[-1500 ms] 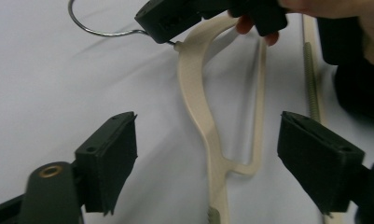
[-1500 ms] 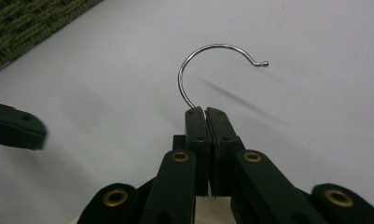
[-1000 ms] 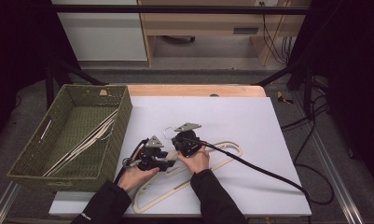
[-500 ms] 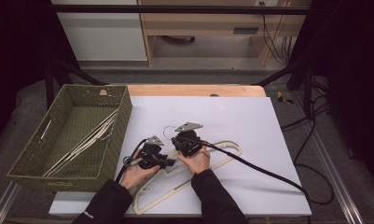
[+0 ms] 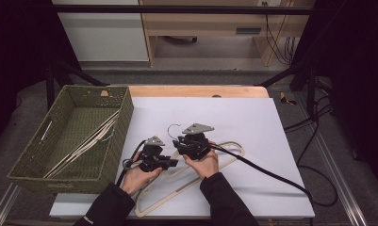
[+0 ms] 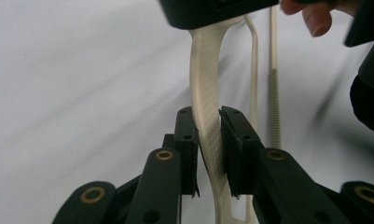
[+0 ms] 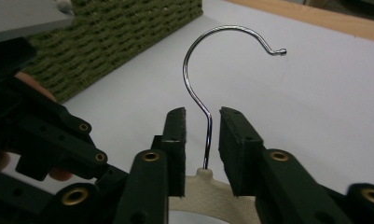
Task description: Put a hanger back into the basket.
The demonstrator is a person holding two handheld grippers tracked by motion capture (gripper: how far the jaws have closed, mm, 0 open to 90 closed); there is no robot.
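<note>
No writing is readable. The green basket [image 5: 125, 108] holds pale hangers [image 5: 83, 146]. On the white table [image 5: 252, 122], the left gripper [image 6: 208, 140] clamps a cream hanger [image 5: 224, 155]'s arm; the right gripper [image 7: 202, 140] straddles its hook [image 7: 208, 51], jaws parted.

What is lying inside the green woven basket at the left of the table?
Inside the green basket lie several pale hangers, slanting across its floor. Their exact number is unclear, and the near wall hides the part of the floor closest to the person.

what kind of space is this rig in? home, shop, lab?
Most likely a lab or data-collection workspace, not a home. A white work table stands in a black metal frame, loose cables run across the floor, and a person holds camera-fitted tongs in each hand, working a hanger beside a green basket.
</note>
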